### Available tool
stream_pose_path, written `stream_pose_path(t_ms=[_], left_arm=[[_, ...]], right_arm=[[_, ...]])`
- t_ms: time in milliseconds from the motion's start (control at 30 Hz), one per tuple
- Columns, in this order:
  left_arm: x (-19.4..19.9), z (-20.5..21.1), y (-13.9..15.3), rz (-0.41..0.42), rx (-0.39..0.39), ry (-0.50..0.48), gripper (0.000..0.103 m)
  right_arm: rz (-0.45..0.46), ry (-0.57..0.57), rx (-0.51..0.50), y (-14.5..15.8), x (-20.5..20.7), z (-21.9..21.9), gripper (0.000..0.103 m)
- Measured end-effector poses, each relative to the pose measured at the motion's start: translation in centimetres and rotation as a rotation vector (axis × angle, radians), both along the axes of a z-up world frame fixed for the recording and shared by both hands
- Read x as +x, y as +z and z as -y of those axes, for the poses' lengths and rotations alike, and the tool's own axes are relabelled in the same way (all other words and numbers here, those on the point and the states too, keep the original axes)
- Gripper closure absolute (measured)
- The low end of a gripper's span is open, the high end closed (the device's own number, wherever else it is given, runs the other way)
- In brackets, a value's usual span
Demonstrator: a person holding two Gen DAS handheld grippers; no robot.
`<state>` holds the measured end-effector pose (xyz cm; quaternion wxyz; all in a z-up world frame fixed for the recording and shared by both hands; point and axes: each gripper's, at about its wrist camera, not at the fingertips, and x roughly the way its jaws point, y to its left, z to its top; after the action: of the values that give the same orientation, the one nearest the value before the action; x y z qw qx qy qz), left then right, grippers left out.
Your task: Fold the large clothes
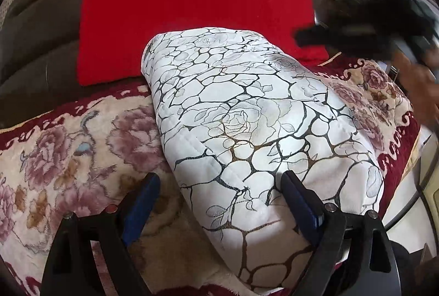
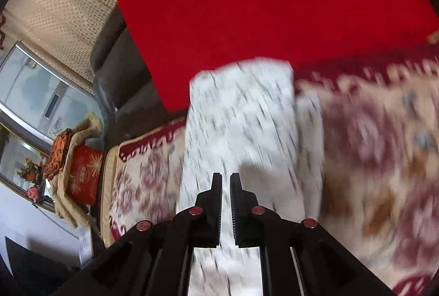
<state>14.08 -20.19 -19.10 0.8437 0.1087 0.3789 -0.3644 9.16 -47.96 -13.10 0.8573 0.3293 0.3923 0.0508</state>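
A white garment (image 1: 247, 117) with a black crackle-and-rose print lies folded into a thick, narrow bundle on a floral sofa cover (image 1: 68, 147), running from lower right to centre in the left wrist view, its far end touching a red cushion (image 1: 186, 13). The left gripper (image 1: 219, 202) hangs over the bundle's near end with its jaws wide apart and nothing between them: 1 blue-padded finger stands over the sofa cover, the other over the cloth. The right gripper (image 2: 225, 202) has its jaws drawn nearly together on nothing, poised above the garment (image 2: 241, 117).

The fold looks close to finished. To close it well, the open left jaws would need to come down square on the near edge and take every layer at once, while the right presses or smooths the top so the stack does not spring open.

Much is unclear. The right wrist view is smeared by motion blur, so whether the right fingertips touch the cloth cannot be told. In the left view's upper right the right gripper (image 1: 356, 21) is a dark streak, the hand (image 1: 419, 81) behind it cut off by the frame. The garment's underside and inner layers are hidden.
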Motion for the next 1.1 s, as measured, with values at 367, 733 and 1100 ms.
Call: stream_pose_path(t_ms=[367,733,1100], left_arm=[[0.2,0.1,-0.1,0.010,0.011,0.011,0.011],[-0.6,0.1,0.3,0.043,0.033,0.046,0.011],[-1.1,0.2,0.5,0.098,0.076,0.078,0.011]], right_arm=[[-0.219,-0.038,0.030,-8.5,9.6,2.3,0.099],[-0.067,0.064,-0.065,-1.3,-1.6,-3.0,0.094],[-0.111,-0.007,-0.099,-7.6,-7.9,-5.0,0.098]])
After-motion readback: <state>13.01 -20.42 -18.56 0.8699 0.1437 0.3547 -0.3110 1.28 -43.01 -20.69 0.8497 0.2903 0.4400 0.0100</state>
